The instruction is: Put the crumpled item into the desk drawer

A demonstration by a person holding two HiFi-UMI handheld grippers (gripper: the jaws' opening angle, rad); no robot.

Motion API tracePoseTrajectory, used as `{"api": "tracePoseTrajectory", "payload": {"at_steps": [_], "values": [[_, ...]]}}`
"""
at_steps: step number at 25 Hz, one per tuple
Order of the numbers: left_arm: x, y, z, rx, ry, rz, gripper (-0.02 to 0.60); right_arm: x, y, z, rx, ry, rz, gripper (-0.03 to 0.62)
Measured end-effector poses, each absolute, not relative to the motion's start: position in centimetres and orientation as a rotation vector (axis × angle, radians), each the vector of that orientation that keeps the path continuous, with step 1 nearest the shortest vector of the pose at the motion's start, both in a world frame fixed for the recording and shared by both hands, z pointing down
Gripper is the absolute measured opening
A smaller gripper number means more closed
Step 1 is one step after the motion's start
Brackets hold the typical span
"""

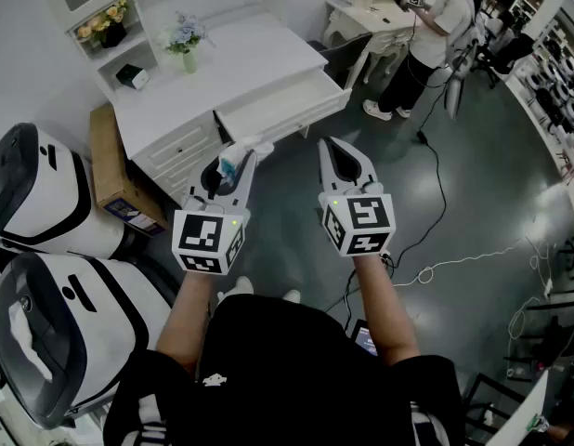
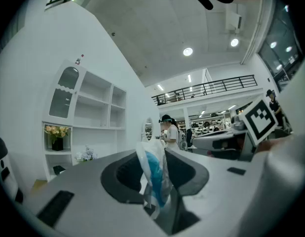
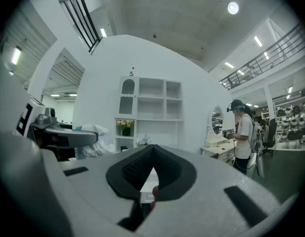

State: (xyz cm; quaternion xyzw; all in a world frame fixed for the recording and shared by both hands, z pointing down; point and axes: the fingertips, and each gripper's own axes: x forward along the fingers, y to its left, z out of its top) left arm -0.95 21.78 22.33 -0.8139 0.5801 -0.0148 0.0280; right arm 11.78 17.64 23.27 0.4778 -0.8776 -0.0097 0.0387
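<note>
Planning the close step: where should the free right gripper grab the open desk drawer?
Grip the drawer by the top edge of its front panel, coming from the person's side. It stands pulled out, leaving that edge exposed; no handle can be made out. The right gripper is shut: open it first.

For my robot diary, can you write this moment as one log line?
left gripper: shut on crumpled white-and-blue plastic item | right gripper: shut, empty | white desk drawer: open, item not inside
</note>
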Motion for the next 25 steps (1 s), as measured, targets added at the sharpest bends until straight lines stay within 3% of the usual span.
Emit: {"api": "tracePoseTrajectory", "payload": {"at_steps": [25], "values": [[2.1,22.7,24.7,-2.515,1.855,-0.089,0.115,14.8,18.2,25.3,1.401,-2.749,0.083,-0.006]]}}
